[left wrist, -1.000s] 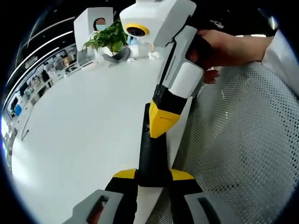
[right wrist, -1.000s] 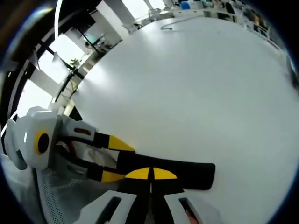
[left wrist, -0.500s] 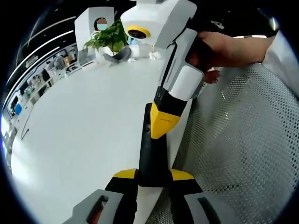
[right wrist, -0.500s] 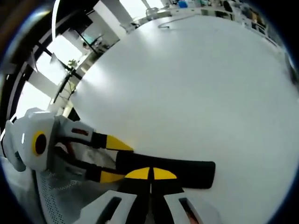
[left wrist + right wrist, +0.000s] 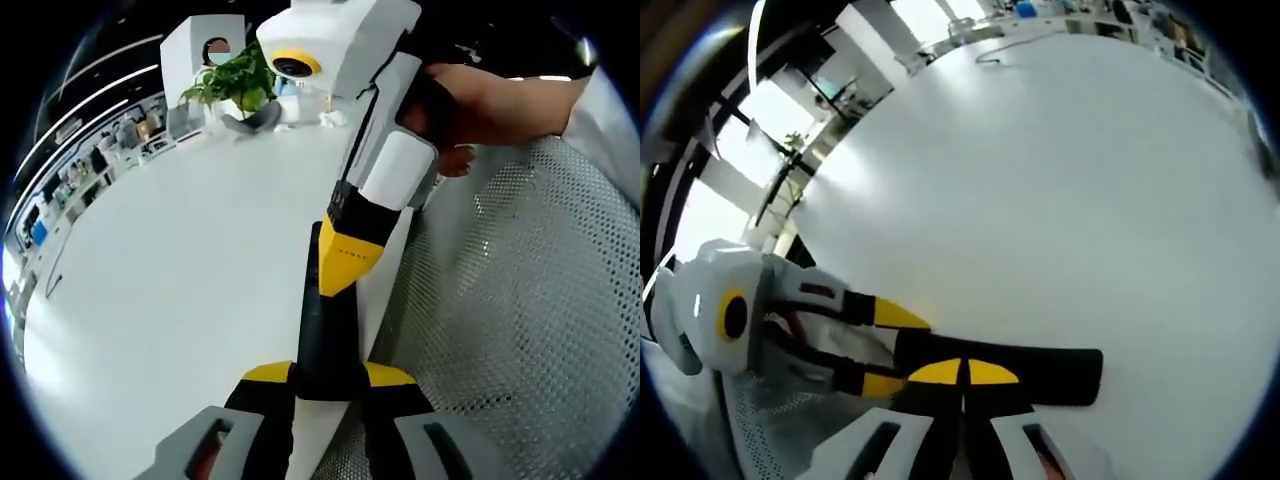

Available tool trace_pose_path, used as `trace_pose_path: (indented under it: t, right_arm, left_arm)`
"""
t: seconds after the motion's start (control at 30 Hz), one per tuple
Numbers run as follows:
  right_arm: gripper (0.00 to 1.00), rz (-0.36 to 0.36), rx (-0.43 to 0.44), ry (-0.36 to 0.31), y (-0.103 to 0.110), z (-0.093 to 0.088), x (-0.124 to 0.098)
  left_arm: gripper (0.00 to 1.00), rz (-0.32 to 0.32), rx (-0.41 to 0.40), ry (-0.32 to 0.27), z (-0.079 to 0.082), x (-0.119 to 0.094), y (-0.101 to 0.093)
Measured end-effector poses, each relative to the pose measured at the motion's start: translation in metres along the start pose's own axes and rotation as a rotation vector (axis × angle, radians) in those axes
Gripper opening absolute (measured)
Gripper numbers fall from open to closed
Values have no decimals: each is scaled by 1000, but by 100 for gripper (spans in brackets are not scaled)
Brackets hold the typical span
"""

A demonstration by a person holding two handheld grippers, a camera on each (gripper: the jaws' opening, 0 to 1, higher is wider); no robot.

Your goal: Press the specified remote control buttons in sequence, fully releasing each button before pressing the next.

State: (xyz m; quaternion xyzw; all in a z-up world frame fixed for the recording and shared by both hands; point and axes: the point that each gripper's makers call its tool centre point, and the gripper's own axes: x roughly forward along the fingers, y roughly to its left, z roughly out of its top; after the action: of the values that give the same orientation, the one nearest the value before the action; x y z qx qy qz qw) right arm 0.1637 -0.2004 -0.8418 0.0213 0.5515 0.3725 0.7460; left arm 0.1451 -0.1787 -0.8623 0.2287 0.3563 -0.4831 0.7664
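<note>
Remote control [image 5: 325,340] clamped by left gripper [image 5: 328,377] (right gripper [image 5: 962,372] pressing).

We count one black remote control [image 5: 325,340] at six o'clock, two grippers, left [image 5: 330,378] and right [image 5: 962,374], one hand [image 5: 480,100] at one o'clock, one potted plant [image 5: 232,82] at eleven, one white table [image 5: 180,270], one mesh chair [image 5: 520,300].

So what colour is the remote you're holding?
Black all over. The remote shows best in the right gripper view, lying on the white table.
</note>
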Motion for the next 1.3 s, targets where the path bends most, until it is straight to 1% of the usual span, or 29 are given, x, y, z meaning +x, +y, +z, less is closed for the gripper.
trace_pose_path:
  t: [0.03, 0.13, 0.23, 0.43, 0.5, 0.87, 1.0, 1.1, 1.3]
  right_arm:
    - [0, 16, 4, -3, 2, 0, 1]
    - [0, 14, 5, 6, 0, -1, 3]
    - [0, 9, -15, 4, 1, -1, 5]
    - [0, 4, -58, 41, 3, -6, 10]
    - [0, -10, -76, 45, 3, -7, 10]
    - [0, -11, -83, 41, 2, -6, 10]
    - [0, 0, -55, 37, 0, -6, 11]
    - [0, -2, -51, 37, 1, -6, 10]
    - [0, -19, -98, 35, 1, -5, 11]
  left_arm:
    - [25, 0, 1, 0, 0, 0, 0]
    - [25, 0, -1, 0, 0, 0, 0]
    - [25, 0, -2, 0, 0, 0, 0]
    - [25, 1, -2, 0, 0, 0, 0]
    - [25, 2, -2, 0, 0, 0, 0]
    - [25, 1, -1, -1, 0, -1, 0]
    - [25, 2, -5, -2, 0, -1, 0]
    - [25, 1, -7, -3, 0, 0, 1]
    - [25, 1, -10, -3, 0, 0, 1]
